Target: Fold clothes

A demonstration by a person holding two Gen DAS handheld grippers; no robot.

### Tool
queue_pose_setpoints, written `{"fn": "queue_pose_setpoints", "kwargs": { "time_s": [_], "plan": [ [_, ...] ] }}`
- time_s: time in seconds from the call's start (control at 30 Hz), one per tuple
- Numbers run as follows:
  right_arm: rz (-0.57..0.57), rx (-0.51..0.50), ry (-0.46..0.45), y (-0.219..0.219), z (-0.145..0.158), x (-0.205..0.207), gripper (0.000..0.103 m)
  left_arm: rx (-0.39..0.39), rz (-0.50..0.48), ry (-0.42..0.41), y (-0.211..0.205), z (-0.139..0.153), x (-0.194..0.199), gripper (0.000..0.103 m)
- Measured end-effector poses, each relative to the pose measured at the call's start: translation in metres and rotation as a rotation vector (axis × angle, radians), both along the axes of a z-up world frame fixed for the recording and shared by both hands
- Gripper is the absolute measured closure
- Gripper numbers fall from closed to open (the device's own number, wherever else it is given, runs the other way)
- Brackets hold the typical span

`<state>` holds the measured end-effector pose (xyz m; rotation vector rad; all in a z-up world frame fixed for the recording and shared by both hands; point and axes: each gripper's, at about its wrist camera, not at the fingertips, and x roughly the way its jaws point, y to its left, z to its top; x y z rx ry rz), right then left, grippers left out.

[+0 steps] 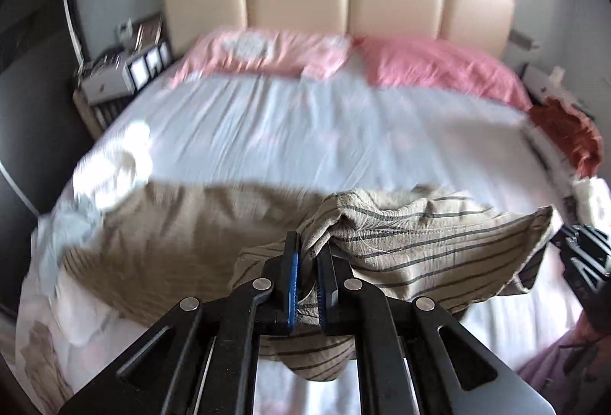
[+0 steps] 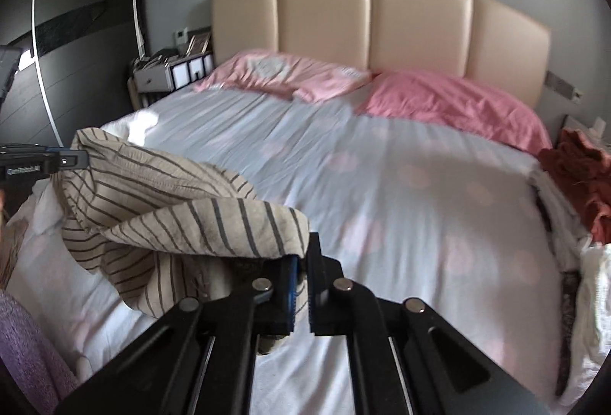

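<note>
Beige striped garment (image 1: 420, 235) pinched in my left gripper (image 1: 308, 254), jaws nearly closed on its bunched edge, cloth hanging above the bed's (image 1: 286, 140) near edge | right wrist: my right gripper (image 2: 301, 262) clamps the garment's other end (image 2: 198, 220), lifted over the bed's near-left corner; left gripper (image 2: 72, 160) grips far end.

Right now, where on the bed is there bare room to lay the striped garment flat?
Free: the wide middle of the bed sheet, bordered by the pink pillows at the head and the striped garment at the near left. Crowded: the right edge, with the rust-red clothing and white laundry.
</note>
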<state>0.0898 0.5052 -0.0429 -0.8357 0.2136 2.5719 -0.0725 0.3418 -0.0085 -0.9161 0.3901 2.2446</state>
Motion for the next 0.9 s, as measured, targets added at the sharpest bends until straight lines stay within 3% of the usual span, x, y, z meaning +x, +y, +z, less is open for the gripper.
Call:
{"fn": "queue_pose_setpoints", "kwargs": {
  "time_s": [0.23, 0.37, 0.43, 0.53, 0.67, 0.73, 0.9],
  "plan": [
    [-0.083, 0.167, 0.162, 0.010, 0.117, 0.055, 0.100, 0.170, -0.083, 0.206, 0.002, 0.132, 0.060, 0.098],
    [-0.097, 0.296, 0.279, -0.004, 0.199, 0.086, 0.100, 0.274, -0.119, 0.265, -0.016, 0.197, 0.084, 0.100],
    [-0.080, 0.371, 0.328, -0.019, 0.239, 0.097, 0.100, 0.300, -0.142, 0.288, -0.025, 0.221, 0.097, 0.100],
    [-0.038, 0.450, 0.352, -0.045, 0.281, 0.102, 0.100, 0.286, -0.172, 0.257, -0.028, 0.214, 0.104, 0.100],
    [0.022, 0.460, 0.201, -0.061, 0.278, 0.076, 0.099, 0.260, -0.211, 0.208, -0.030, 0.198, 0.112, 0.099],
    [0.038, 0.427, 0.109, -0.055, 0.251, 0.059, 0.099, 0.241, -0.224, 0.170, -0.030, 0.182, 0.113, 0.098],
    [0.057, 0.284, -0.080, -0.035, 0.154, 0.034, 0.099, 0.168, -0.225, 0.027, -0.022, 0.105, 0.103, 0.098]
  ]
}}
